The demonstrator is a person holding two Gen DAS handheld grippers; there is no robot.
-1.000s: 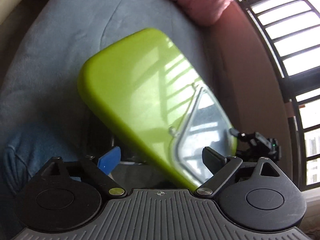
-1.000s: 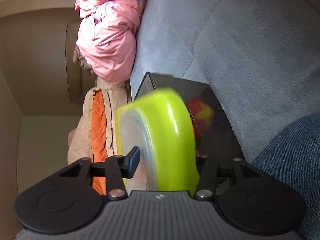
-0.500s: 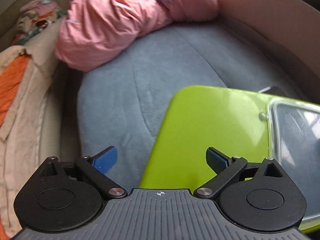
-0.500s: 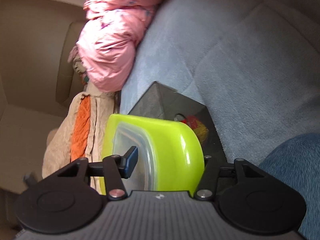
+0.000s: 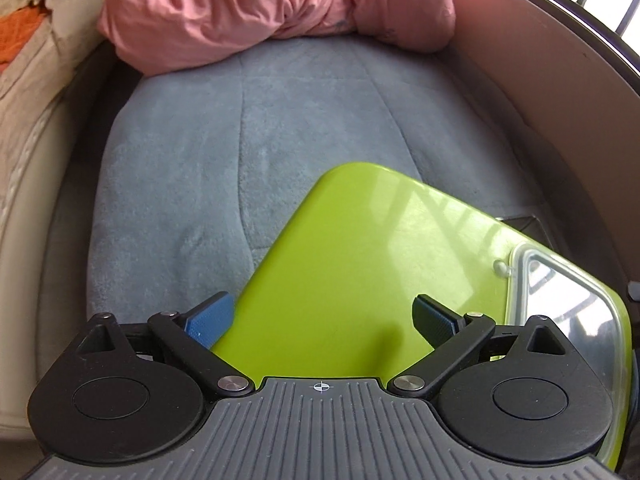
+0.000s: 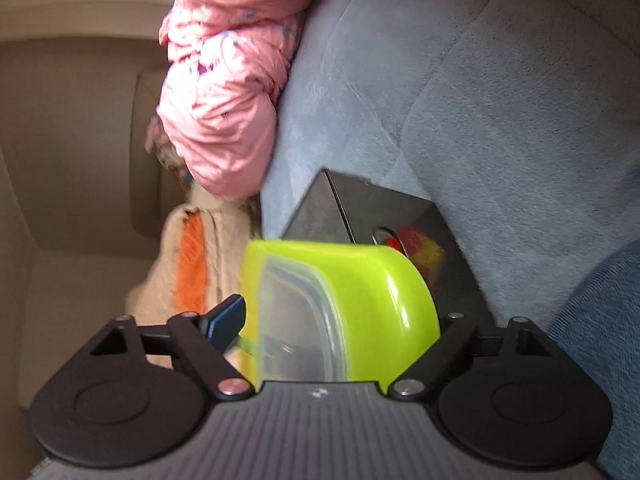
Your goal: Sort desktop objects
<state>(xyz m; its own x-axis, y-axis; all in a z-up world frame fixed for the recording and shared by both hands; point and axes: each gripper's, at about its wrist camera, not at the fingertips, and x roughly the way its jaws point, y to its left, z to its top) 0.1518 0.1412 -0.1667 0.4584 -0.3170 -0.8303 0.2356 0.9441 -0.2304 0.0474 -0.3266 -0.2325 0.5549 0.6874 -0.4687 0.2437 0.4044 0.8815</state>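
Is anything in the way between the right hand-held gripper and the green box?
Nothing visible is. The green box with its clear lid already sits between the fingers of the right hand-held gripper, whose jaws have just been opening; a gap shows beside the blue pad. The other finger's pad is hidden behind the box.

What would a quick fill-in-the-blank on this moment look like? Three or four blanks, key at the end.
1. The box between the right gripper fingers is lime ____.
2. The bundled cloth at the far end of the cushion is ____.
3. The left gripper jaws stand ____, pads clear of the box.
4. The cushion's plush cover is grey-____.

Missing words: green; pink; open; blue
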